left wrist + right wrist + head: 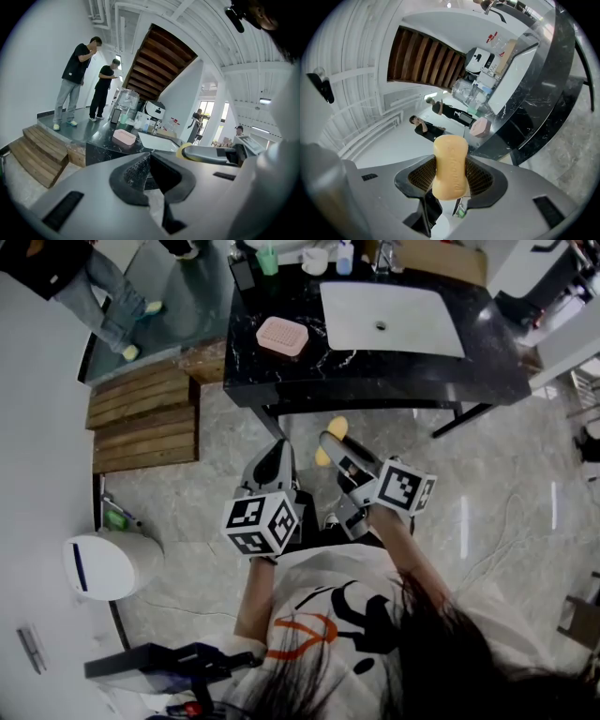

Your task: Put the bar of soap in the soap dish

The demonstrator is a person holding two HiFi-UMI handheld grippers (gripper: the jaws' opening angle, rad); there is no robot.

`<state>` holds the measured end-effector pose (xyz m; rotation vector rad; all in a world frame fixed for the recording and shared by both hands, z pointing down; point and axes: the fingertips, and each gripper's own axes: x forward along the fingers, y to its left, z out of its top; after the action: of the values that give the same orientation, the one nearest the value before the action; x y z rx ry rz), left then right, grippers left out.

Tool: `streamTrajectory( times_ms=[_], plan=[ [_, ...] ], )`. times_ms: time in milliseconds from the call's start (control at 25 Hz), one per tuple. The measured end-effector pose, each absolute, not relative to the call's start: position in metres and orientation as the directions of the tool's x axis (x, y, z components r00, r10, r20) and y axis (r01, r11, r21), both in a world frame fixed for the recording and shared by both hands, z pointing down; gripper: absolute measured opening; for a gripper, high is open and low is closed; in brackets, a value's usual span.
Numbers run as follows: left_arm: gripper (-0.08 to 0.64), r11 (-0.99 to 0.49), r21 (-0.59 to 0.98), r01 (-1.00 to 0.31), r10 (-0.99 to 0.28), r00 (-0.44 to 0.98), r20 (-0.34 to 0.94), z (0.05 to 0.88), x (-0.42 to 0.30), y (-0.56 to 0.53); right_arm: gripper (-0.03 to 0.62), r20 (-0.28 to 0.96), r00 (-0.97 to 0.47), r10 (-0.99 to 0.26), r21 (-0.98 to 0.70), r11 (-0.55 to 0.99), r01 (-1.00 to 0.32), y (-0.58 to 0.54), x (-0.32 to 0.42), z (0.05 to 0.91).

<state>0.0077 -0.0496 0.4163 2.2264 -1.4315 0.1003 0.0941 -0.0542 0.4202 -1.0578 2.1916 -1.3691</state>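
The pink soap dish [282, 336] sits on the left part of the black marble counter [412, 371]; it also shows as a pink dish [123, 137] and far off as a small pink dish [479, 126]. My right gripper [331, 441] is held low in front of the counter, well short of the dish, shut on the yellow-orange bar of soap [450, 166], which stands upright between the jaws. The soap [337, 426] peeks out past the fingers. My left gripper [277, 450] hangs beside it, shut and empty [149, 161].
A white sink [392, 319] fills the counter's right half, with a green cup [268, 259] and bottles along the back. Wooden steps [142, 418] lie left of the counter, and a white bin [108, 563] stands on the marble floor. Two people [75, 79] stand on the raised platform.
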Motion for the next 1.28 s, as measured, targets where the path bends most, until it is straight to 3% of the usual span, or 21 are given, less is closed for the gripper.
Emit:
streamTrajectory(
  times_ms=[1280],
  plan=[
    [0.002,-0.447,0.393,-0.803,-0.76,0.573,0.305,0.418,-0.045,-0.218,0.195,0.142,-0.577,-0.804,-0.872,0.174,-0.457,-0.208,0.033,0.425]
  ],
)
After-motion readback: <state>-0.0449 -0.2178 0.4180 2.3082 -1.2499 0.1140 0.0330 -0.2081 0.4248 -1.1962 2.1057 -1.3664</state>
